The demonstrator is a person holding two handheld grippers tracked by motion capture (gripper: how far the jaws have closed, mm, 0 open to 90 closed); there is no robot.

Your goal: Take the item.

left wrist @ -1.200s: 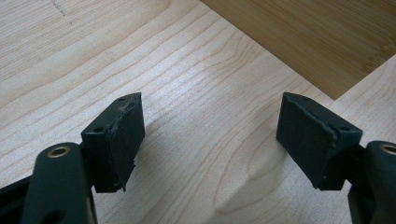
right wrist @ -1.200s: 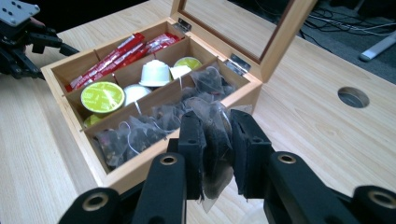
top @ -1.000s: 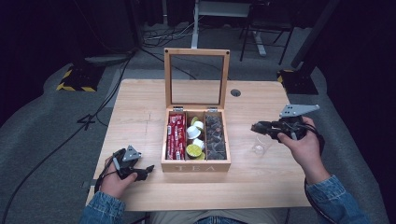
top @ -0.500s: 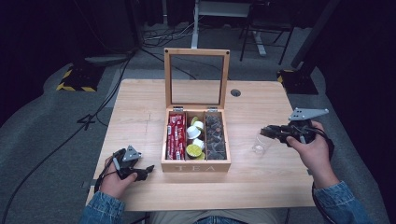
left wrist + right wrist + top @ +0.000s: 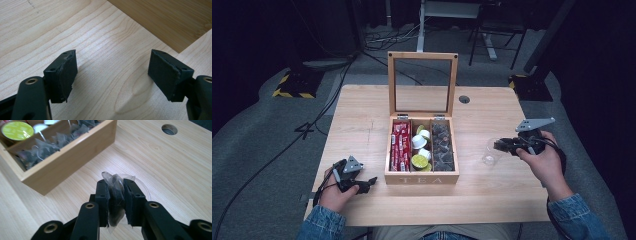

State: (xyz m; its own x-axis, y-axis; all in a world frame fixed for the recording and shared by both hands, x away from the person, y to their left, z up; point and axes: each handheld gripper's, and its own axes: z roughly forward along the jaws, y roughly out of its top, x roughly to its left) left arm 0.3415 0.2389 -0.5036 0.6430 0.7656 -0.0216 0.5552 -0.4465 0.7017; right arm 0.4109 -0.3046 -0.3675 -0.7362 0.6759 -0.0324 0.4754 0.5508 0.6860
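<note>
— Right gripper (image 5: 116,195): what's in it?
— A tea bag (image 5: 115,185), pinched between the jaws, just over a clear cup (image 5: 490,152) right of the tea box (image 5: 422,177).
— And the left gripper (image 5: 112,72)?
— Jaws wide apart, nothing between them, low over the table (image 5: 105,45) near the box's front left corner.

The word "TEA" stands on the front wall of the wooden box (image 5: 422,179).
</note>
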